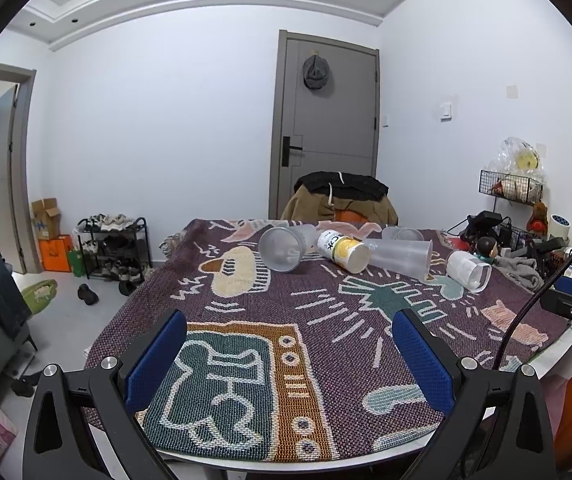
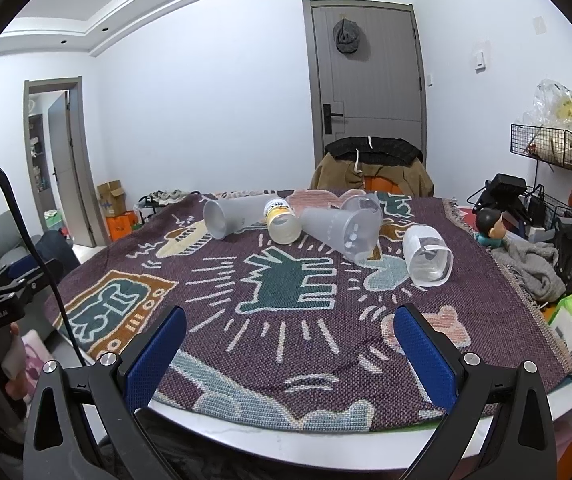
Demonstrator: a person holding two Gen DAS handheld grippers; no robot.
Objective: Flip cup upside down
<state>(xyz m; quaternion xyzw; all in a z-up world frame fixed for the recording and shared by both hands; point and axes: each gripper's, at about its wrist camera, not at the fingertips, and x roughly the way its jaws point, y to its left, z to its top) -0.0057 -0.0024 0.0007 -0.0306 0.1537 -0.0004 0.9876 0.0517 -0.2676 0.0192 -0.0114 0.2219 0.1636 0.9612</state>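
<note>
Five cups on their sides on the patterned cloth point(image 2: 286, 280), past its green figure point(image 2: 290, 280): frosted cup point(image 2: 229, 216), yellow-labelled cup point(image 2: 281, 220), large frosted cup point(image 2: 342, 232), small one behind point(image 2: 360, 204), white-banded cup point(image 2: 428, 254). Left gripper point(image 1: 290, 344) spread wide, empty. Right gripper point(image 2: 290, 340) likewise wide, empty, short of the figure.

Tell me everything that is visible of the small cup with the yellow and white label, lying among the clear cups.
The yellow-labelled cup is a small translucent plastic cup with a white and yellow printed label around its wall. It lies on its side on the patterned tablecloth, mouth turned toward the cameras, near the table's far side. It looks empty. It lies between a frosted cup and a larger clear cup, close to both; contact cannot be told. No fingers are near it.
</note>
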